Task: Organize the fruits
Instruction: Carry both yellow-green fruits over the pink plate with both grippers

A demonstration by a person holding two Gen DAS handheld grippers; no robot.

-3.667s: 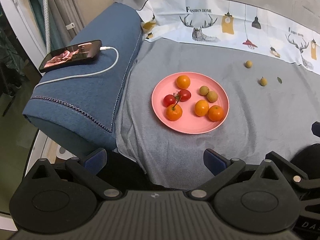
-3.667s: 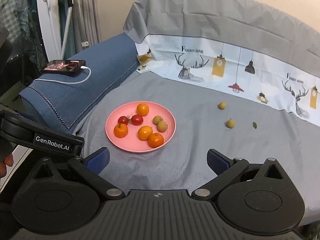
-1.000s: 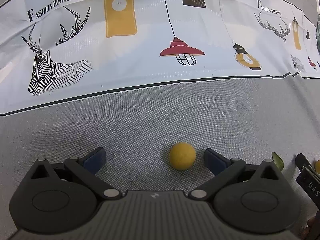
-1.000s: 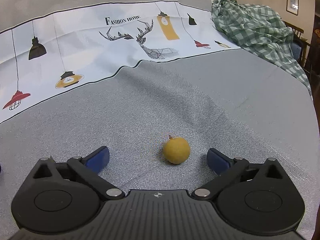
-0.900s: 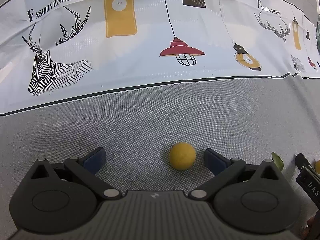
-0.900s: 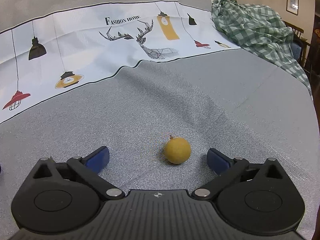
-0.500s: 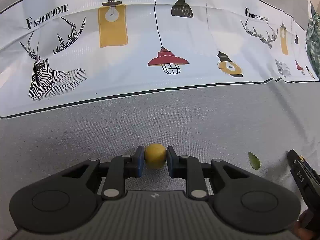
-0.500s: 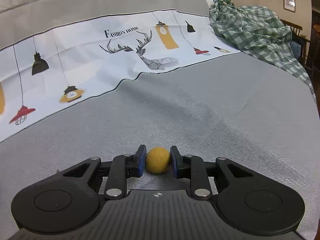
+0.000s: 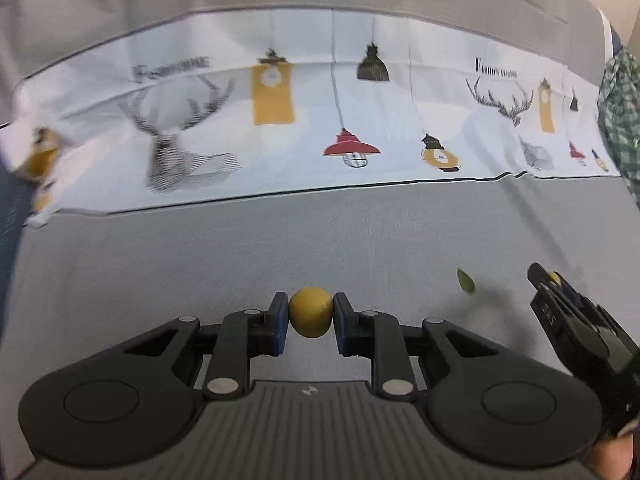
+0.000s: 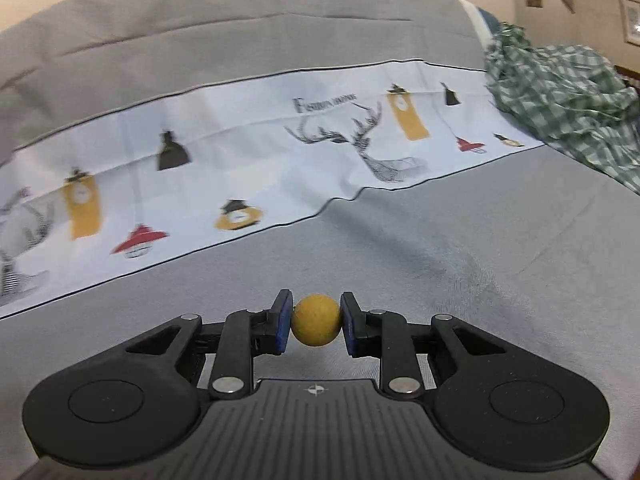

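My left gripper (image 9: 310, 317) is shut on a small round yellow fruit (image 9: 310, 317) and holds it above the grey cloth (image 9: 240, 256). My right gripper (image 10: 315, 319) is shut on a second small yellow fruit (image 10: 315, 320), also lifted off the cloth. The right gripper also shows at the right edge of the left wrist view (image 9: 554, 280), with its fruit just visible between the tips. The pink plate with the other fruits is out of both views.
A small green leaf (image 9: 466, 281) lies on the grey cloth between the two grippers. A white printed band with deer and lamps (image 9: 340, 120) runs across the sofa back. A green checked cloth (image 10: 560, 96) is heaped at the far right.
Both grippers closed on their yellow fruits half a second ago. Now both are raised and pulled back, and the views are tilted up with motion blur.
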